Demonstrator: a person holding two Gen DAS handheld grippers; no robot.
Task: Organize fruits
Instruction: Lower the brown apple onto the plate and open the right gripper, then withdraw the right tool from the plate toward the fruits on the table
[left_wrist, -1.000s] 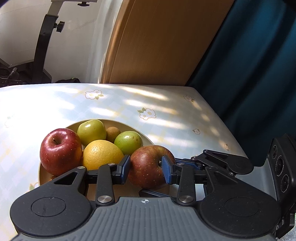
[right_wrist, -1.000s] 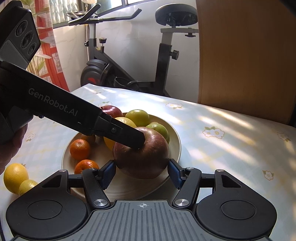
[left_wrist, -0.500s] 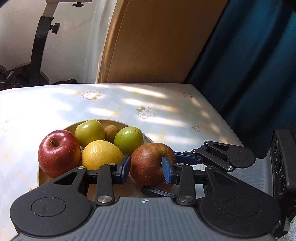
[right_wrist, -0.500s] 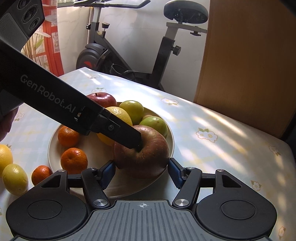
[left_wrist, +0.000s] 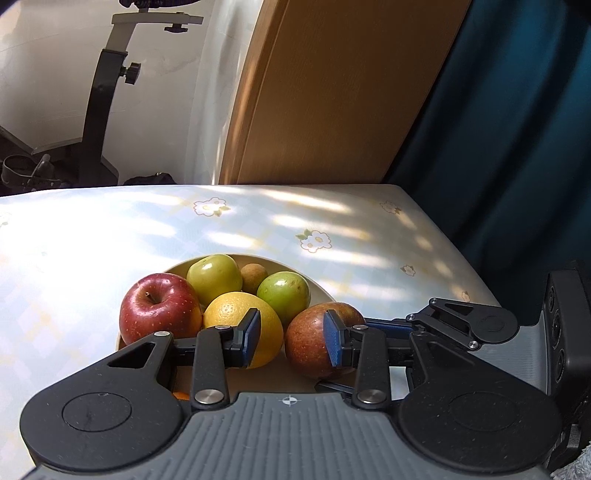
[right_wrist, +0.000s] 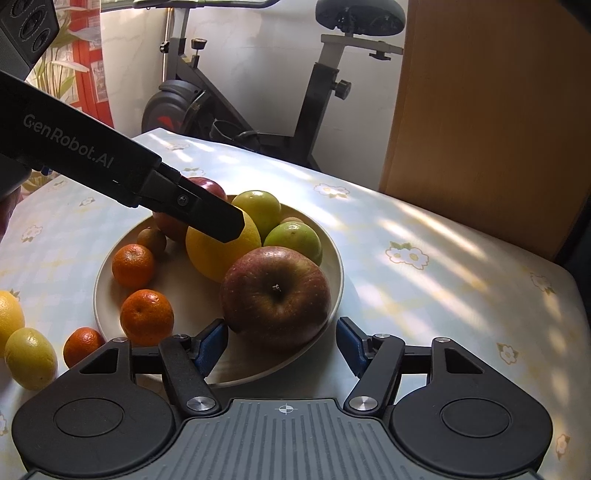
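Flowered tablecloth (right_wrist: 424, 221) | bowl (right_wrist: 334, 258) | apples: 2 | mandarins: 3 | lemons: 2

Exercise bike (right_wrist: 258, 96) behind the flower-patterned table (right_wrist: 424, 236), beside a wooden panel (left_wrist: 332, 92) and teal curtain (left_wrist: 517, 129).

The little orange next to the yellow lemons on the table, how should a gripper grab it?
Probably from above, pads closing on the widest middle of the small orange. It is round and sits between a lemon and the plate rim, so choose whichever sides are clear.
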